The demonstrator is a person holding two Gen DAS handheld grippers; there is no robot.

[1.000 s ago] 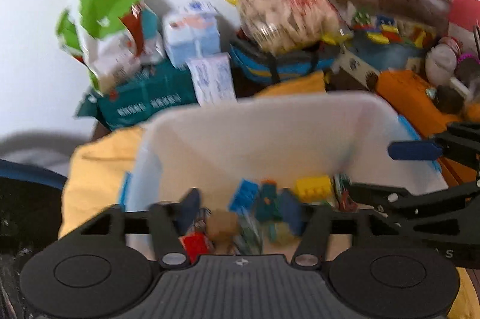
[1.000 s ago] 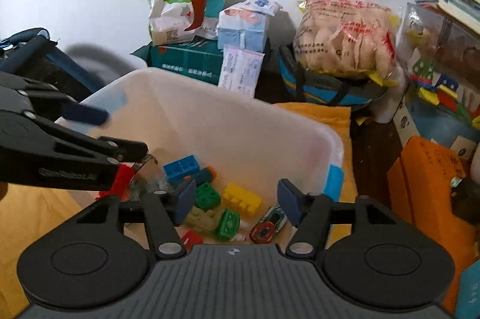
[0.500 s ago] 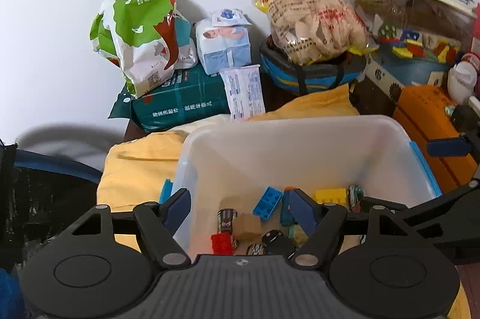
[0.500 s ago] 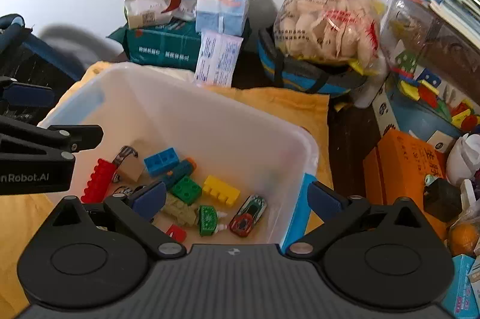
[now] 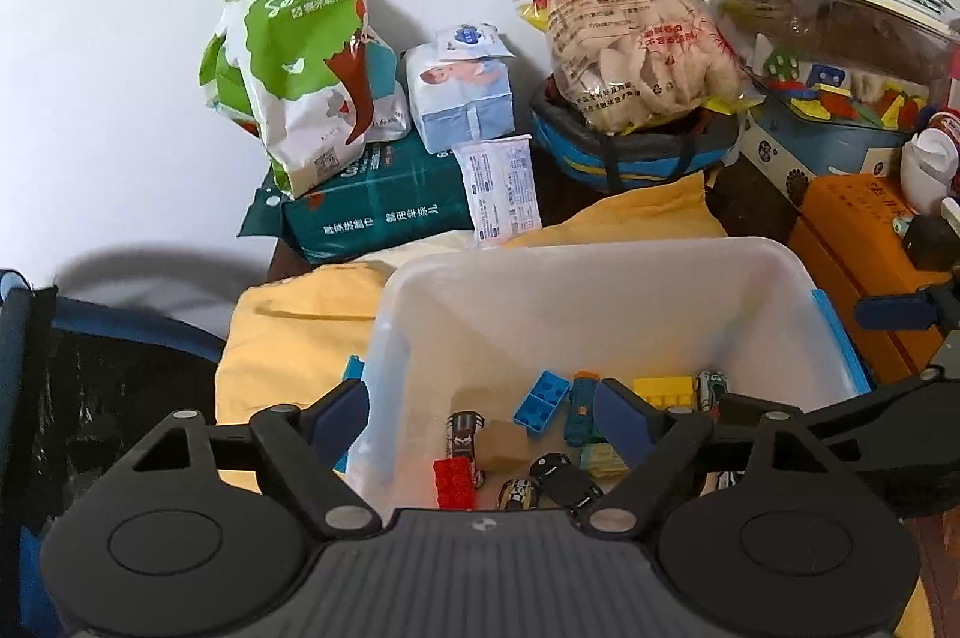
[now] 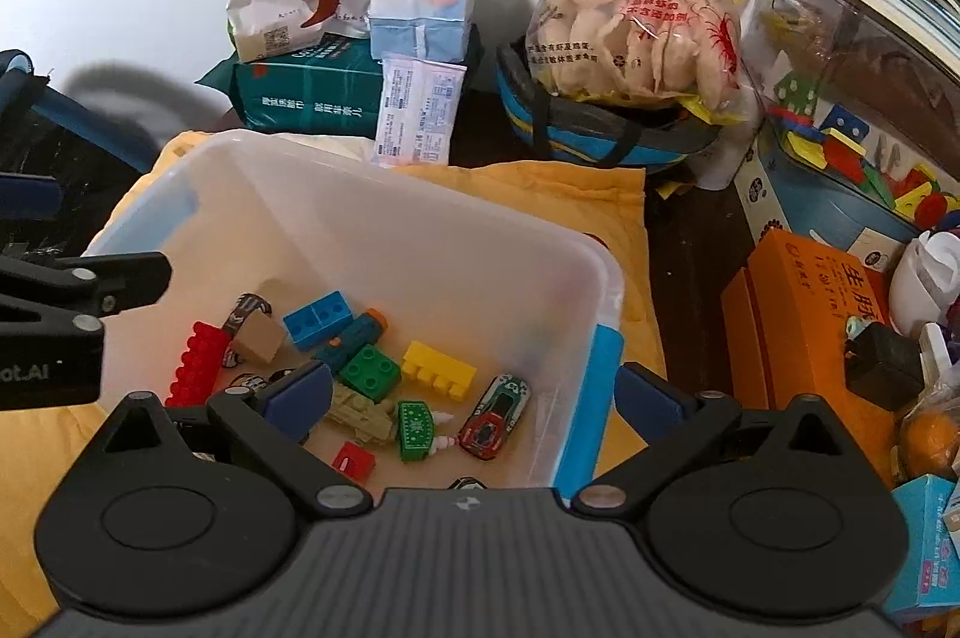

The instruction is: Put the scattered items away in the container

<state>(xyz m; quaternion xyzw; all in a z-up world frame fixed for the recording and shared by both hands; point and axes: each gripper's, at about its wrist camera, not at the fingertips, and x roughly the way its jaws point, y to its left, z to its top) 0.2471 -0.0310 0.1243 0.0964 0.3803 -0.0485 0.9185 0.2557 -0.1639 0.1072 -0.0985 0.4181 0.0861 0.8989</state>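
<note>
A translucent plastic bin (image 5: 570,266) (image 6: 384,182) with blue handles sits on a yellow cloth (image 5: 288,338). It holds several toys: a red brick (image 6: 195,362), a blue brick (image 6: 318,317), a green brick (image 6: 369,368), a yellow brick (image 6: 438,371), a toy car (image 6: 495,416) and a tan block (image 6: 261,335). My left gripper (image 5: 483,416) is open and empty over the bin's left wall. My right gripper (image 6: 474,398) is open and empty over the bin's right wall.
Behind the bin stand a green-and-white bag (image 5: 300,62), a dark green pack (image 5: 372,212), a tissue pack (image 5: 462,92), a bag of crackers (image 5: 636,44) on a blue bag and a clear box of toys (image 5: 834,80). An orange box (image 6: 804,302) lies to the right.
Both grippers have pulled back and up from inside the bin. The right gripper's jaws have opened wider. The red brick now lies in the bin.
</note>
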